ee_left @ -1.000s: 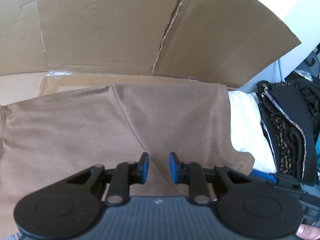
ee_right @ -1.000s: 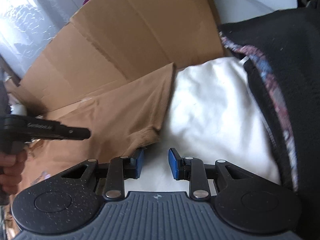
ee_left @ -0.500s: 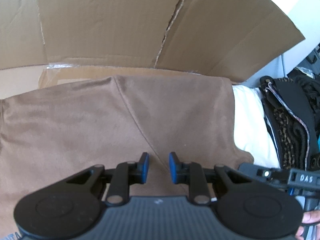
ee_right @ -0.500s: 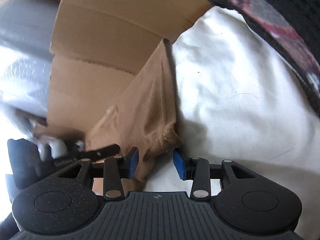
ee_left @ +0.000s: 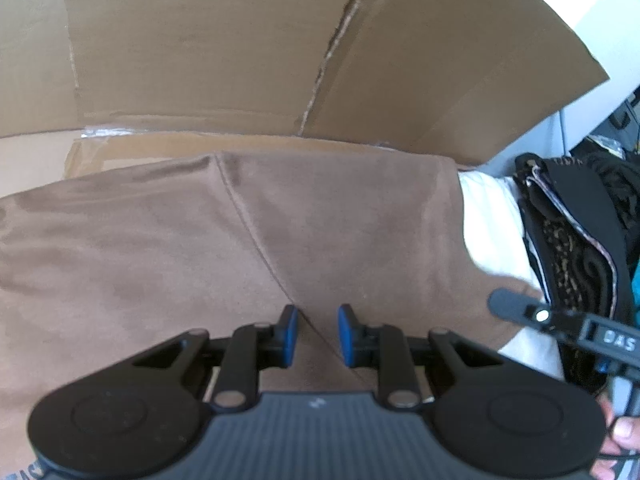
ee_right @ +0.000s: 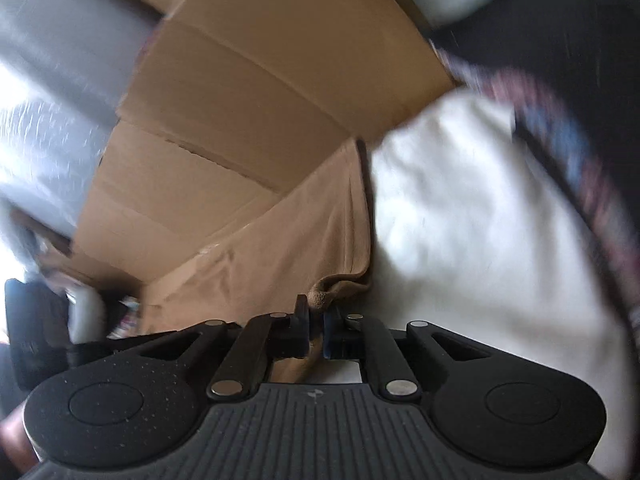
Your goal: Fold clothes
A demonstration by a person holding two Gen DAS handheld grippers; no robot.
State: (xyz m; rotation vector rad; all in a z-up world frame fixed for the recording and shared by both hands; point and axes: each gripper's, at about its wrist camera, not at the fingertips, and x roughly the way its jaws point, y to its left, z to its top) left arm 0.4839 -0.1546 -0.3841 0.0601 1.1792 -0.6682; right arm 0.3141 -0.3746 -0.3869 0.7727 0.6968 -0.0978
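Note:
A brown garment (ee_left: 240, 240) lies spread flat over cardboard, a seam running down its middle. My left gripper (ee_left: 313, 334) hovers low over that seam, its jaws open a little with nothing between the pads. In the right wrist view my right gripper (ee_right: 316, 328) is shut on the bunched near corner of the brown garment (ee_right: 280, 248), with a tuft of cloth sticking up between the pads. The left wrist view shows one of the right gripper's fingers (ee_left: 520, 308) reaching in at the garment's right hem. The right view is blurred.
Flattened cardboard (ee_left: 240, 40) rises behind the garment. A white cloth (ee_right: 480, 240) lies to its right, and beyond that a stack of dark patterned clothes (ee_left: 580, 248). A person's fingers (ee_left: 624, 436) show at the lower right. Grey plastic wrap (ee_right: 48, 100) is at the left.
My right gripper came in to the brown garment's right corner, opened wider around it, then shut on the cloth. My left gripper stayed still over the seam.

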